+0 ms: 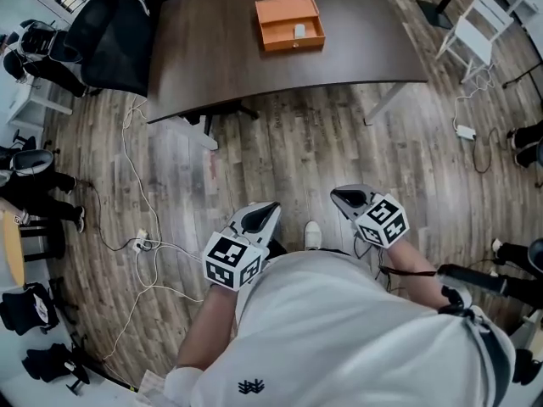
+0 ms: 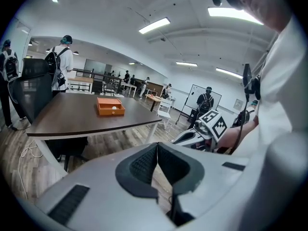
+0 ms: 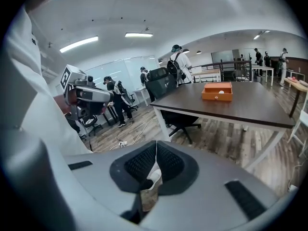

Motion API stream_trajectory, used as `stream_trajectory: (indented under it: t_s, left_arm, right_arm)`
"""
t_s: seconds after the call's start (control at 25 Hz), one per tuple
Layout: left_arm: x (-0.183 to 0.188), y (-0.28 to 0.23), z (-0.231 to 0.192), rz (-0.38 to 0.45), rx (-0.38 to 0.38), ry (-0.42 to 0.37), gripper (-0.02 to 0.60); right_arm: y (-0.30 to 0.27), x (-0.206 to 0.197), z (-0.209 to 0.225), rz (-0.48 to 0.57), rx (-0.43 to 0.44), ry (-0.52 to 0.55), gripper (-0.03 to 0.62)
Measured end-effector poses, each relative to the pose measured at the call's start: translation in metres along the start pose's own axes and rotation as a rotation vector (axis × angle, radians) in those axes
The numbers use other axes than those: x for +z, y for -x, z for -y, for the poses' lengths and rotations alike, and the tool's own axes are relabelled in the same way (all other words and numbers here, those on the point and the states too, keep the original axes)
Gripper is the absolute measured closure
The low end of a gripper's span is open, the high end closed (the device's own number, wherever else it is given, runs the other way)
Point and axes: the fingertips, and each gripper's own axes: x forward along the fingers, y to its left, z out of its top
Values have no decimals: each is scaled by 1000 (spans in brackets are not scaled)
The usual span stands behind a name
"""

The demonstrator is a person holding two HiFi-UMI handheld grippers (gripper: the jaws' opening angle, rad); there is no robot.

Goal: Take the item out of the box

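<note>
Approach step; left gripper (image 1: 265, 212) & right gripper (image 1: 344, 197) both closed, empty, at waist; orange box (image 1: 290, 24) w/ small white item (image 1: 299, 30) inside sits on table (image 1: 212, 49), well apart; next prob.: step closer, open jaws.

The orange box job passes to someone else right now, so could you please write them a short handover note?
Left claw: shut, empty.
Right claw: shut, empty.
Both are held near the body, away from the dark table.
Orange box: open on the table, small white item inside.
Done: nothing yet.
Left: approach, grip the item, lift it out.
</note>
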Motion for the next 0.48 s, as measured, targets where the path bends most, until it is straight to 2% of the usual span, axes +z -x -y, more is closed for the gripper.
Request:
stream_trajectory:
  t_s: [0.2, 0.28, 0.36, 0.4, 0.44, 0.48]
  left_arm:
    - [19, -23, -52, 11, -43, -14, 564]
    - [30, -29, -75, 14, -73, -27, 528]
    - [42, -31, -99, 19, -114, -38, 519]
    - [49, -31, -113, 19, -136, -45, 515]
    - [56, -30, -128, 17, -156, -53, 514]
    - [62, -27, -143, 11, -173, -62, 514]
  right_arm:
    - [-33, 29, 33, 24, -64, -28, 589]
    - [-48, 40, 42, 22, -91, -52, 589]
    - [-66, 56, 48, 16, -123, -72, 584]
    - [-76, 66, 51, 13, -142, -76, 556]
    - [-88, 78, 53, 10, -159, -79, 486]
    - [-100, 91, 56, 8, -176, -81, 474]
